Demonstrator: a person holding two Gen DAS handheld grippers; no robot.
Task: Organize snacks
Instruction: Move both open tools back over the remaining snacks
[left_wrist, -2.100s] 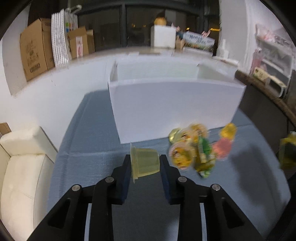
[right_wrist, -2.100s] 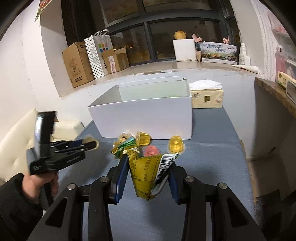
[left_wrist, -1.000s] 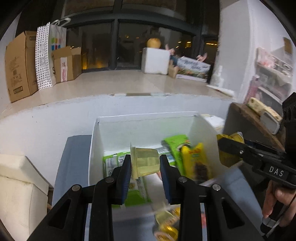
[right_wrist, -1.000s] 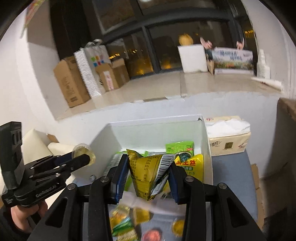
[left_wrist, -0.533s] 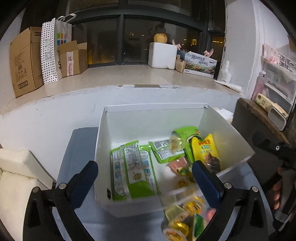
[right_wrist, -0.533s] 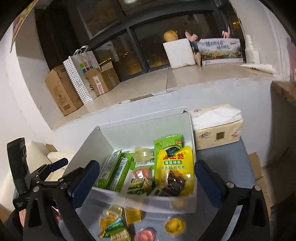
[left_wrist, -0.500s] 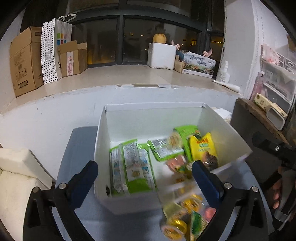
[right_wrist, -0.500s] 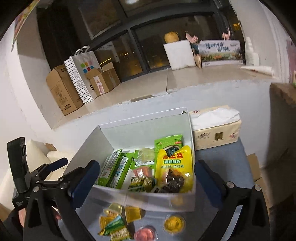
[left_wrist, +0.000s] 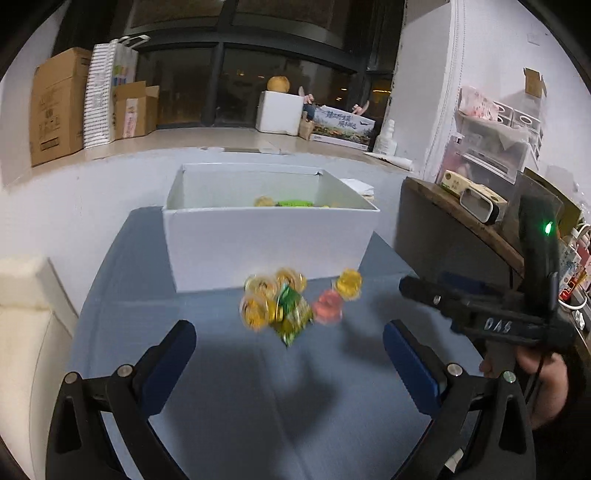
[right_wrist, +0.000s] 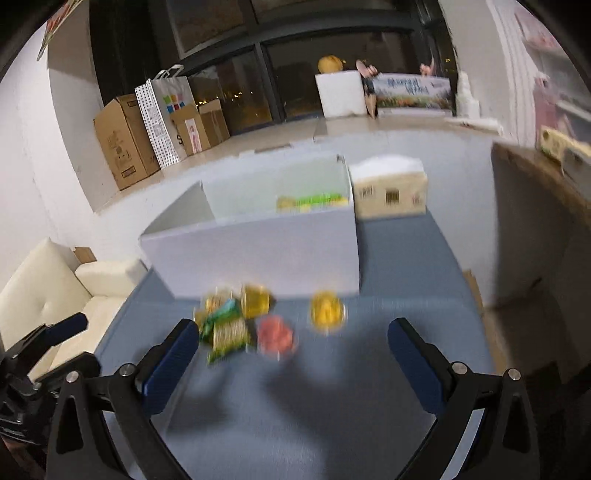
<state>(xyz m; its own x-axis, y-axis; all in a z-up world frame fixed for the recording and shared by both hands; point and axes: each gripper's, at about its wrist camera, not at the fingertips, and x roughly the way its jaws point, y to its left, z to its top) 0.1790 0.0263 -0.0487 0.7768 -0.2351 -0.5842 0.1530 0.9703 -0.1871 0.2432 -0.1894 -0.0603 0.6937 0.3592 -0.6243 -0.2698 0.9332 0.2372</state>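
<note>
A white box (left_wrist: 269, 247) stands on the blue table cover (left_wrist: 258, 406); only the green and yellow tops of snacks show over its rim. In front of it lies a blurred pile: yellow jelly cups (left_wrist: 258, 295), a green packet (left_wrist: 291, 317), a pink cup (left_wrist: 327, 308) and a lone yellow cup (left_wrist: 349, 284). My left gripper (left_wrist: 288, 332) hangs open and empty just short of the pile. My right gripper (right_wrist: 292, 328) is open and empty too, with the pink cup (right_wrist: 275, 336) and green packet (right_wrist: 225, 332) ahead of it.
A tissue box (right_wrist: 388, 192) sits right of the white box (right_wrist: 258, 251). A cream sofa (right_wrist: 55, 288) lies off the table's left edge, a dark wooden shelf (left_wrist: 461, 221) on the right. A hand (left_wrist: 532, 384) grips the other tool's handle at right.
Both grippers opened above the box and let go of the jelly cup and the yellow packet. Both then pulled back and down to the near side, over the loose pile.
</note>
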